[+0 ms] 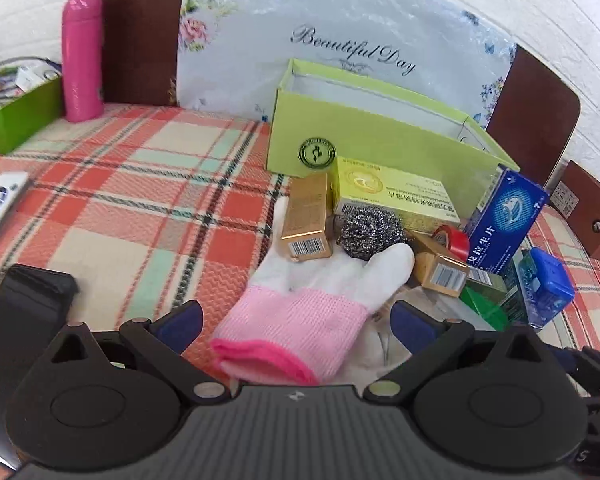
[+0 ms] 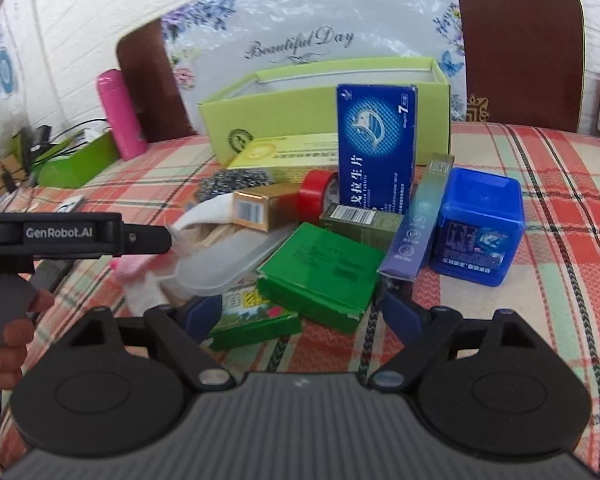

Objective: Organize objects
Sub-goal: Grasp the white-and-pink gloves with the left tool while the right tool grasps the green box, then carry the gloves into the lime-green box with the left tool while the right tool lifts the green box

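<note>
Left gripper point(image 1: 296, 322) first: jaws wide, holding nothing, blue pads either side of the pink-cuffed white glove point(image 1: 316, 300) without touching it as far as I can tell. Glove lies flat on the plaid tablecloth point(image 1: 140, 200), fingers reaching into the pile. Going left to right: green bin point(image 1: 16, 116) with cables at the far left edge, pink bottle point(image 1: 82, 58) upright just beside it, both well apart from the clutter. Then the lime-green open box point(image 1: 360, 136) toward the far edge of the table, and I read it as the target; what I can see of its inside looks bare, far end hidden. In front of it, all outside: gold carton point(image 1: 308, 220), steel scourer point(image 1: 370, 232) touching the glove's fingertips, yellow-green flat box point(image 1: 396, 196) behind the scourer, red tape roll point(image 1: 454, 242), tall blue medicine box point(image 2: 376, 144) standing upright against the lime box wall. Right gripper point(image 2: 300, 318) also wide and unloaded, pads flanking the near corner of the green flat box point(image 2: 324, 272), which sits on another green packet point(image 2: 256, 320). Clear plastic lid point(image 2: 224, 264) beside it, slim purple-blue carton point(image 2: 418, 224) leaning, blue plastic cube point(image 2: 476, 228) furthest right. My call: sorting barely begun, nothing visibly boxed, whole pile left. Glove and green flat box look like the next picks.
</note>
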The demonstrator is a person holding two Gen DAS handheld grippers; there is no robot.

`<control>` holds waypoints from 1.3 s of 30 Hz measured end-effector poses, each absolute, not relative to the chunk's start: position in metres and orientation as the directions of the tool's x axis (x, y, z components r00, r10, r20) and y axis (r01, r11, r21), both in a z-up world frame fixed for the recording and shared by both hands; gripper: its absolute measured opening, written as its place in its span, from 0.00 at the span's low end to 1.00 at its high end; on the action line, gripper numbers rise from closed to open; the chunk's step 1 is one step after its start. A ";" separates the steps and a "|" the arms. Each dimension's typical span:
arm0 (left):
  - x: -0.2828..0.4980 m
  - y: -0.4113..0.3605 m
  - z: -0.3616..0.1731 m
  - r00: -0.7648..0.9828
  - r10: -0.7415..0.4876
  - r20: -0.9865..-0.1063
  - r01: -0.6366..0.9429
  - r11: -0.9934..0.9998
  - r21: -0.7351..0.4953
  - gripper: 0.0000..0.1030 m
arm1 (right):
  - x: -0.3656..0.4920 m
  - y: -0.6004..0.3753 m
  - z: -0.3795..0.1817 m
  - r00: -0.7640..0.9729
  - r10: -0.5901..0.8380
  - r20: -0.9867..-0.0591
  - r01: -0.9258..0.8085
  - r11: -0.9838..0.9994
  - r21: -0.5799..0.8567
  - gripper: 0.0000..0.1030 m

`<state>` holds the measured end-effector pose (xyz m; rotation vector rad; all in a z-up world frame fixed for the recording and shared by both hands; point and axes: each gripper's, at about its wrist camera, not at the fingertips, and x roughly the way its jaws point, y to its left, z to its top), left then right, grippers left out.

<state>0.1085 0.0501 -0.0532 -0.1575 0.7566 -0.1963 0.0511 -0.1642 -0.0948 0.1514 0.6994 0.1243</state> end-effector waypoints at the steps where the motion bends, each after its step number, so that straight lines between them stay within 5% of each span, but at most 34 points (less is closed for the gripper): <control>1: 0.113 0.050 -0.057 0.693 -0.250 -0.676 0.124 0.965 -0.229 0.82 | 0.055 -0.164 -0.098 0.755 0.142 -0.641 -0.038 0.984 0.174 0.85; 2: 0.116 0.051 -0.061 0.673 -0.272 -0.688 0.128 0.959 -0.254 0.73 | 0.057 -0.166 -0.100 0.752 0.132 -0.646 -0.018 0.984 0.179 0.82; 3: 0.116 0.052 -0.063 0.666 -0.275 -0.693 0.119 0.957 -0.265 0.67 | 0.057 -0.169 -0.102 0.755 0.134 -0.642 -0.008 0.981 0.194 0.69; 6: 0.109 0.058 -0.058 0.658 -0.308 -0.687 0.146 0.947 -0.285 0.23 | 0.054 -0.178 -0.101 0.760 0.152 -0.631 -0.008 0.974 0.224 0.64; 11: 0.078 0.073 -0.036 0.656 -0.341 -0.674 0.168 0.936 -0.311 0.07 | 0.030 -0.189 -0.092 0.760 0.194 -0.621 -0.096 0.977 0.189 0.64; 17: 0.046 0.076 -0.038 0.648 -0.304 -0.698 0.174 0.952 -0.253 0.11 | -0.003 -0.210 -0.099 0.705 0.174 -0.688 -0.122 0.985 0.124 0.65; 20: 0.055 0.070 -0.043 0.653 -0.266 -0.709 0.151 0.963 -0.222 0.35 | -0.003 -0.209 -0.098 0.719 0.159 -0.676 -0.101 0.987 0.125 0.71; 22: 0.061 0.066 -0.041 0.672 -0.283 -0.685 0.162 0.958 -0.237 0.64 | -0.001 -0.204 -0.095 0.733 0.155 -0.662 -0.103 0.988 0.118 0.77; 23: 0.063 0.064 -0.038 0.684 -0.280 -0.673 0.160 0.959 -0.235 0.66 | 0.000 -0.202 -0.094 0.739 0.151 -0.657 -0.103 0.988 0.111 0.78; 30: 0.096 0.052 -0.036 0.711 -0.280 -0.645 0.175 0.959 -0.224 0.63 | 0.007 -0.197 -0.101 0.721 0.120 -0.682 -0.072 0.993 0.099 0.78; 32: 0.108 0.049 -0.042 0.667 -0.313 -0.676 0.201 0.949 -0.242 0.23 | 0.006 -0.197 -0.104 0.722 0.112 -0.683 -0.068 0.994 0.091 0.73; 33: 0.113 0.047 -0.044 0.635 -0.339 -0.694 0.222 0.941 -0.257 0.11 | 0.006 -0.197 -0.104 0.727 0.105 -0.679 -0.068 0.994 0.081 0.62; 39: 0.105 0.054 -0.009 0.678 -0.371 -0.634 0.253 0.928 -0.272 0.11 | -0.001 -0.204 -0.087 0.761 0.130 -0.636 -0.092 0.991 0.093 0.60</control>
